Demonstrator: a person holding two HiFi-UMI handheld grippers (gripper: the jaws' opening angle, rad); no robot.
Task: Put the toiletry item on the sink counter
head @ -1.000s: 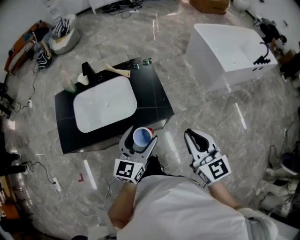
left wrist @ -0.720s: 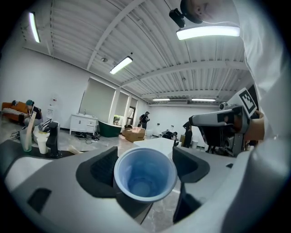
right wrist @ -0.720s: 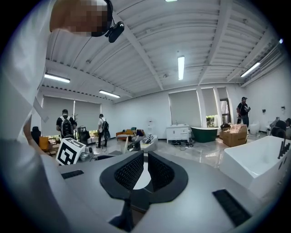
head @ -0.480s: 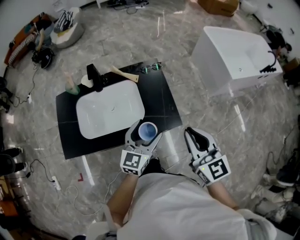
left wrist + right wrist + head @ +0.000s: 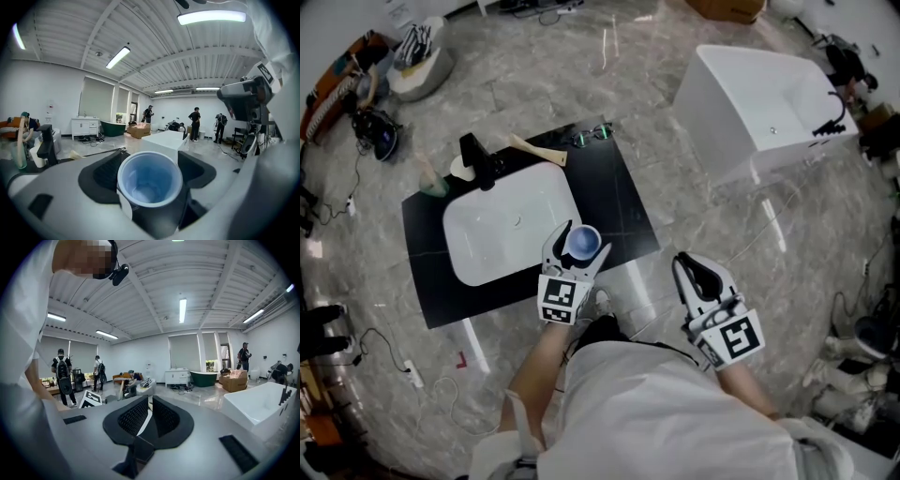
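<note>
Grey marble floor surrounds a black sink counter [image 5: 623, 202] with a white basin [image 5: 502, 230]. Over the counter's near edge, beside the basin's right rim, the left gripper [image 5: 580, 241] clamps an upright blue cup [image 5: 150, 178], mouth up. Bare counter lies just below and to its right. Well back, the right gripper [image 5: 694, 270] is empty, jaws nearly together.

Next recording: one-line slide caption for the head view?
Left gripper holds a blue cup above the black sink counter, beside the white basin; right gripper empty, off the counter.
</note>
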